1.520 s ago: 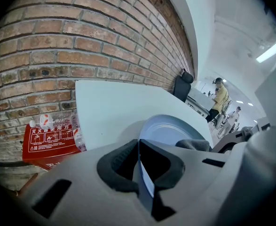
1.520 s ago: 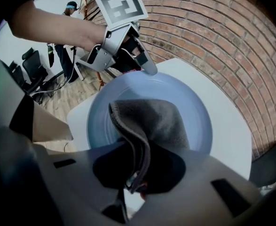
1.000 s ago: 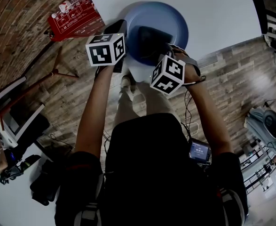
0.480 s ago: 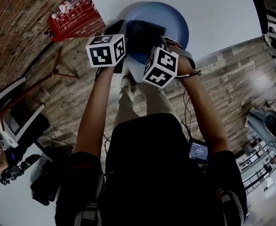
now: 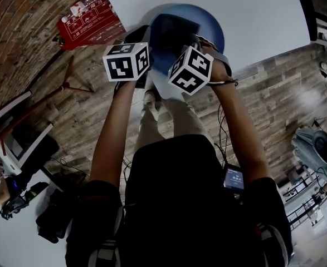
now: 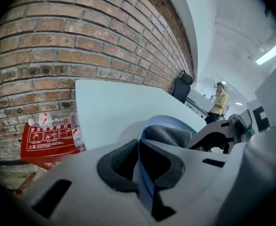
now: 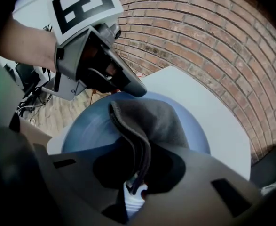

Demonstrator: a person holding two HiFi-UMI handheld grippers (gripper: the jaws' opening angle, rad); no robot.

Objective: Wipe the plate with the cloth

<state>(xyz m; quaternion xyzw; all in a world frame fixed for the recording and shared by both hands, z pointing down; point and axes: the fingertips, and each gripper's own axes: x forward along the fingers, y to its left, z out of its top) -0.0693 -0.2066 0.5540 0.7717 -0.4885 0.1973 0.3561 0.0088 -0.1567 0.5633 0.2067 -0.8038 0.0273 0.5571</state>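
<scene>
Head view | left tool (image 6: 141,166) clamps plate (image 7: 81,131) | right tool (image 7: 135,185) clamps cloth (image 7: 156,119) | red box (image 6: 46,142) print illegible

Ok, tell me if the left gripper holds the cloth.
No, the left gripper is shut on the rim of the plate, while the cloth is pinched in the right gripper.

Dim head view; strong fisheye bending, dark corners; near jaws blurred.
</scene>
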